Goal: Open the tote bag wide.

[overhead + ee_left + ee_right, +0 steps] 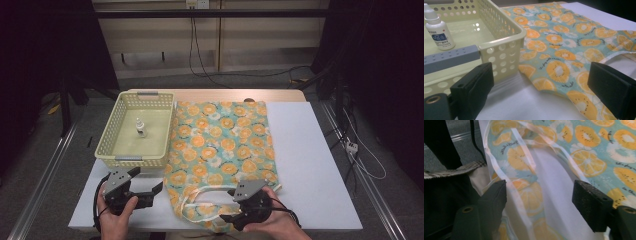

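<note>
The orange-print tote bag (220, 145) lay flat on the white tabletop (310, 165), just beside the yellow basket (107, 145) with a small bottle (141, 129) inside. Looked like thin, floppy cloth, light and prone to bunching, so I'd have grabbed the pale handles (524, 152) or the near hem. Both jaws were spread wide with nothing in them: left hand-held gripper (145, 192) near the basket corner, right hand-held gripper (231, 212) over the handles. The bag's near edge hung off the tabletop, partly hidden by the hands, and the bottle label was too small to read.
</note>
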A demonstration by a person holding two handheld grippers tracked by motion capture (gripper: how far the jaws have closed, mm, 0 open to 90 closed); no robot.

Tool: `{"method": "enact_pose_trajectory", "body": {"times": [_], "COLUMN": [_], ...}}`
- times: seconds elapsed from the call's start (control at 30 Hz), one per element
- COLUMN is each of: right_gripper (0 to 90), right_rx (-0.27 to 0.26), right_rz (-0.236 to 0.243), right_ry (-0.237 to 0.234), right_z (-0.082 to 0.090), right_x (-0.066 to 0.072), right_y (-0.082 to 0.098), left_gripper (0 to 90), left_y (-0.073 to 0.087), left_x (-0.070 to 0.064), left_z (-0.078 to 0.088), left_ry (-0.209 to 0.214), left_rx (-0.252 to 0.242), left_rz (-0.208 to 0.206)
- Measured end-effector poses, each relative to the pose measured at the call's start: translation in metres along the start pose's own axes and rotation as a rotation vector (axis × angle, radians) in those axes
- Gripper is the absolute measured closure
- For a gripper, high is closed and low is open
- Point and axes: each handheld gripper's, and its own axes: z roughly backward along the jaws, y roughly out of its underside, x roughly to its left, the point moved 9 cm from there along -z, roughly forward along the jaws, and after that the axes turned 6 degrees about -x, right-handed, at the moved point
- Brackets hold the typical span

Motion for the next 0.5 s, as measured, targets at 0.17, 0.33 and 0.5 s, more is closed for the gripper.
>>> {"method": "enact_pose_trajectory", "body": {"times": [0.17, 0.33, 0.5], "right_gripper": [41.5, 63.7, 86.6], "right_rx": [0.028, 0.017, -0.011], "right_rz": [0.013, -0.007, -0.024], "right_ry": [-0.025, -0.045, -0.057], "right_z": [-0.0078, -0.0114, -0.0093], "right_x": [0.0001, -0.0022, -0.0054], "right_y": [0.0064, 0.0082, 0.0059], "left_gripper": [6.6, 6.6, 6.5], "left_y": [0.0002, 0.0003, 0.0004], "left_x": [0.0002, 0.0000, 0.0003], "left_z": [-0.0002, -0.0003, -0.0001], "left_ry": [0.000, 0.001, -0.001], "left_rx": [0.001, 0.002, 0.002], "left_rz": [0.002, 0.002, 0.002]}}
